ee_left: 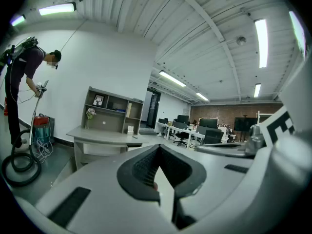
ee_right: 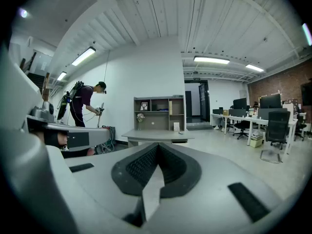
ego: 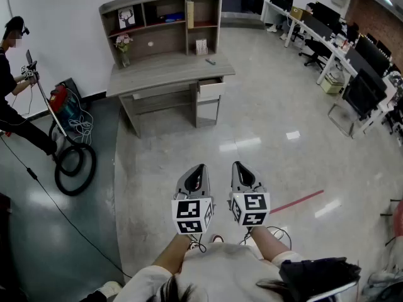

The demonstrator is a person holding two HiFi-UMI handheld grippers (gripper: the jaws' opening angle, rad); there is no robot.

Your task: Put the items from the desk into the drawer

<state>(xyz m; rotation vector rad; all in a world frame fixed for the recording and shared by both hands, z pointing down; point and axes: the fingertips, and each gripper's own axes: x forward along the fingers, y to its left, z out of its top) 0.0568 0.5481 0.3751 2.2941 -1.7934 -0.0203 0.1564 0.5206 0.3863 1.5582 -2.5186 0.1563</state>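
Observation:
A grey desk (ego: pixel 165 72) with a shelf hutch stands far off across the floor by the white wall. Its drawer (ego: pixel 211 88) at the right end is pulled out a little. A small dark item (ego: pixel 210 61) lies on the desktop, and a vase of flowers (ego: pixel 123 44) stands at its left. The hutch holds a picture frame, books and small items. My left gripper (ego: pixel 201 167) and right gripper (ego: pixel 238 165) are side by side in front of my body, both shut and empty, pointing toward the desk (ee_right: pixel 156 135). The desk (ee_left: pixel 105 136) also shows beyond the left gripper (ee_left: pixel 158 148).
A person (ego: pixel 11 87) works a red vacuum cleaner (ego: pixel 62 99) at the left, its hose and cable (ego: pixel 75 162) looping over the dark floor. Office desks with monitors (ego: pixel 352 61) line the right side. A red tape strip (ego: pixel 296 201) marks the floor near me.

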